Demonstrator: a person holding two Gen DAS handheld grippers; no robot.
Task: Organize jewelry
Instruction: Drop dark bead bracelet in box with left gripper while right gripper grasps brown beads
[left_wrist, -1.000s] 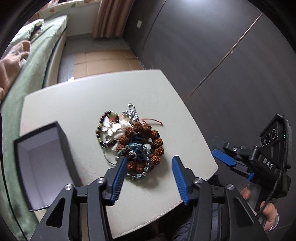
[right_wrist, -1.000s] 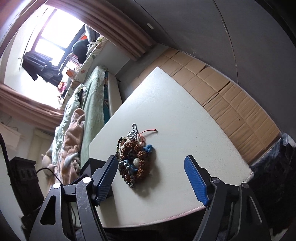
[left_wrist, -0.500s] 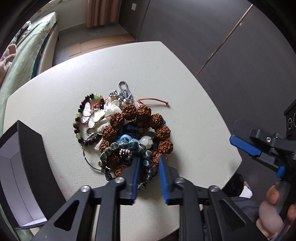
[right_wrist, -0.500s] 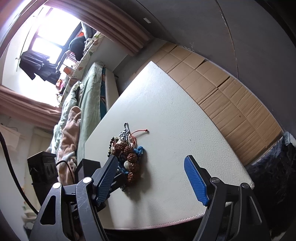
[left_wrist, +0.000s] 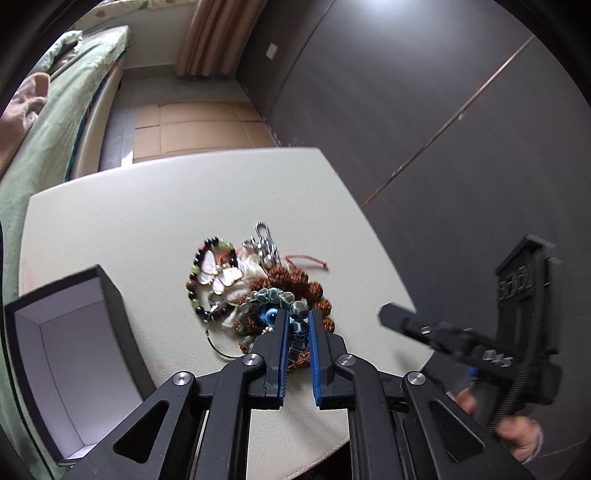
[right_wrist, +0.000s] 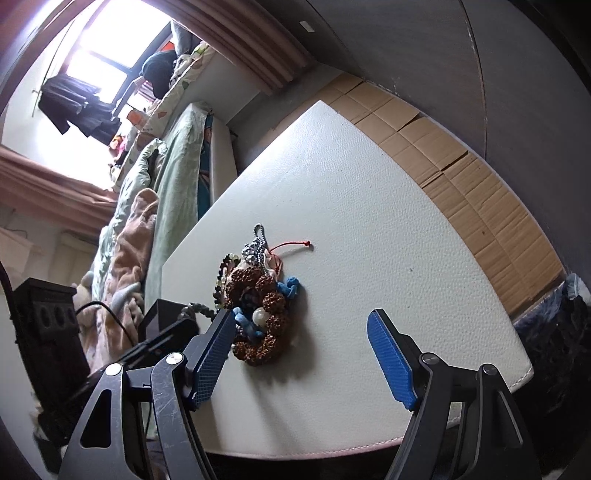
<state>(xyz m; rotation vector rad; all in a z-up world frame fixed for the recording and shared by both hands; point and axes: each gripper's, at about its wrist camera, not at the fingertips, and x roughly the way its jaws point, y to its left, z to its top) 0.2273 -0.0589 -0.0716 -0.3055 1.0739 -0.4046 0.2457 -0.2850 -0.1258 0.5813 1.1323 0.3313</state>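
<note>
I am viewing a white counter (left_wrist: 110, 229) carrying a jewelry pile (left_wrist: 255, 280) near its middle. An open dark box (left_wrist: 70, 354) is sitting at the pile's left, close beside it but not touching; in the right wrist view its corner (right_wrist: 162, 314) is showing behind the left gripper's body. A bed (left_wrist: 44, 122) is running along the counter's far left side. Nothing is lying between the box and the pile.

The pile is stretching away from me, its long axis running near to far, with a silver chain (left_wrist: 264, 240) at the far end and a red cord (left_wrist: 306, 260) trailing right.

My left gripper (left_wrist: 297, 325) is clenching its jaws on a teal bead bracelet (left_wrist: 273, 299), which is draped over brown beads (left_wrist: 314, 291) at the pile's near edge. Half a second ago the jaws were sitting lower on the pile; the bracelet is now pulling up from it.

My right gripper (right_wrist: 303, 332) is hovering released, jaws wide, over the counter's near right edge.
</note>
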